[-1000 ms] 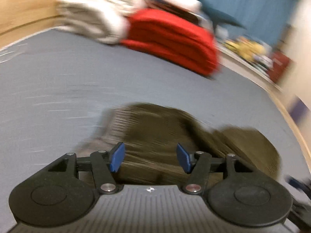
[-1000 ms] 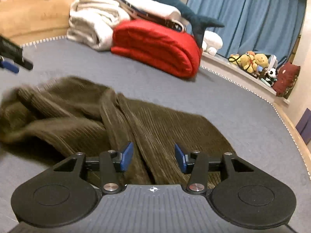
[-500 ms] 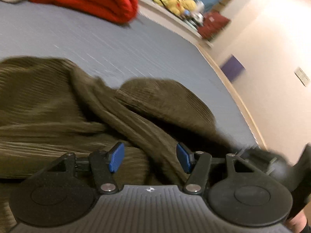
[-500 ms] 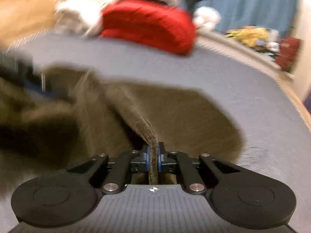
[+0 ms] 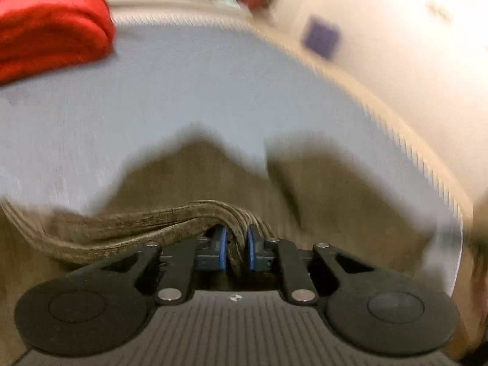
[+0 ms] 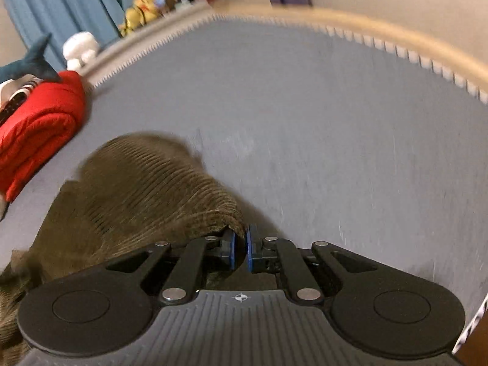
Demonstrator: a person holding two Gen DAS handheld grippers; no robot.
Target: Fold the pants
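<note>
The olive-brown corduroy pants [image 5: 189,177] lie on the grey mattress [image 5: 183,85]. My left gripper [image 5: 236,251] is shut on a thick folded band of the pants, which runs off to the left from the blue pads. In the right wrist view the pants [image 6: 143,183] spread to the left, and my right gripper [image 6: 239,250] is shut on an edge of the fabric at its tip. The left view is blurred by motion.
A folded red blanket [image 5: 52,24] lies at the far left of the mattress; it also shows in the right wrist view [image 6: 39,128]. Plush toys [image 6: 146,6] and blue curtains [image 6: 61,3] stand beyond the mattress's wooden edge [image 6: 381,30]. A wall rises at right.
My left gripper has shut on a band of the pants; it was open before. My right gripper stays shut on the fabric. Both views have swung toward the right side of the mattress.
</note>
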